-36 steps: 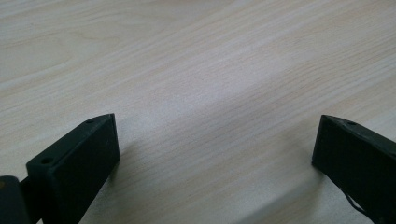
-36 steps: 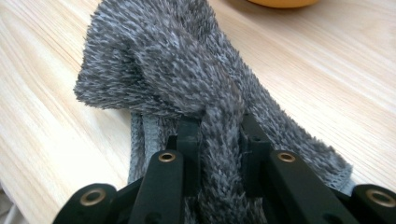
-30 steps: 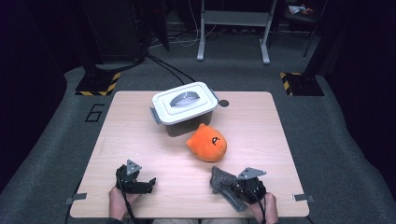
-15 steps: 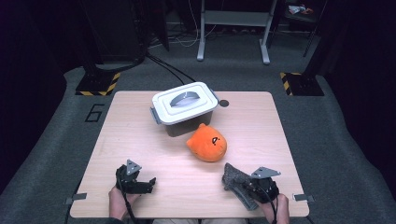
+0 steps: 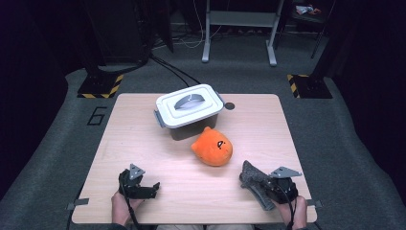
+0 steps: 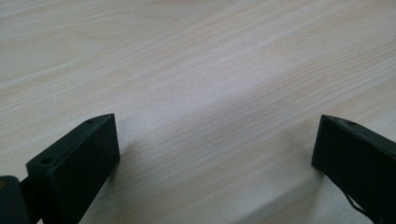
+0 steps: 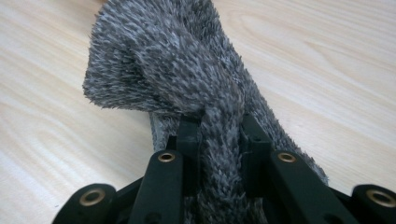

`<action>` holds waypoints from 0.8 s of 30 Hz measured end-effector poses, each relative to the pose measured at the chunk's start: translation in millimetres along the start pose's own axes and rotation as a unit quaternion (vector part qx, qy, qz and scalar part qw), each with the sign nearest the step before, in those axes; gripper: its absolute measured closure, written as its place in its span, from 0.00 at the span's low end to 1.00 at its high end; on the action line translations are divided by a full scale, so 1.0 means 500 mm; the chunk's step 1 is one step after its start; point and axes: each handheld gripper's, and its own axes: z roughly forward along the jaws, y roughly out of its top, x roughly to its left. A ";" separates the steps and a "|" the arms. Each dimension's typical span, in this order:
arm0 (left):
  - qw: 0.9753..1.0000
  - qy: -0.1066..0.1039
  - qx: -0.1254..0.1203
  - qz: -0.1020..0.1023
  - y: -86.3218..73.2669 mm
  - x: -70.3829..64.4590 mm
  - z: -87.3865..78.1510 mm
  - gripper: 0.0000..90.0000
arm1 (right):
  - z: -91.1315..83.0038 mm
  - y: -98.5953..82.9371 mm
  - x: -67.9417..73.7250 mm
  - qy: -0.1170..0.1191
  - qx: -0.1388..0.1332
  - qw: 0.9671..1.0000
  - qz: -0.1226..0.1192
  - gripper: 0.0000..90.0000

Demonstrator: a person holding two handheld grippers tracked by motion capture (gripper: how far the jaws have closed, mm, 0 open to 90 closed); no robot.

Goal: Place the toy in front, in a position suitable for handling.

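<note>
**Asker:** High view first, biggest thing down. What have you got?

**Me:** The worktop (image 5: 143,143), pale wood. Toward its far edge, about the middle, sits a white lidded box (image 5: 189,111), closed, its handle lying flat on the lid. Just in front of it, close by though I can't tell if they touch, is an orange plush toy (image 5: 212,146).

**Asker:** And the thing in hand?

**Me:** A grey fuzzy cloth (image 5: 252,175), near the worktop's near right corner. My right gripper (image 5: 262,188) has it. In the right gripper view my jaws are pinched nearly closed on a fold of the cloth (image 7: 187,79), with the free end bunched beyond the tips.

**Asker:** Which way does it lie?

**Me:** Its long axis runs straight out along my right jaws, from the near right corner toward the middle of the worktop. The loose end points roughly at the toy and the box behind it. My right hand is the nearer one to both.

**Asker:** The left?

**Me:** My left gripper (image 5: 140,184) rests near the near left corner, well apart from the cloth. In the left gripper view its jaws stand wide apart over bare wood (image 6: 196,84), gripping nothing.
</note>
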 end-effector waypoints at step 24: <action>1.000 -0.001 0.004 0.001 0.000 0.001 -0.001 0.00 | 0.012 0.048 -0.117 -0.070 -0.011 0.996 0.060 0.81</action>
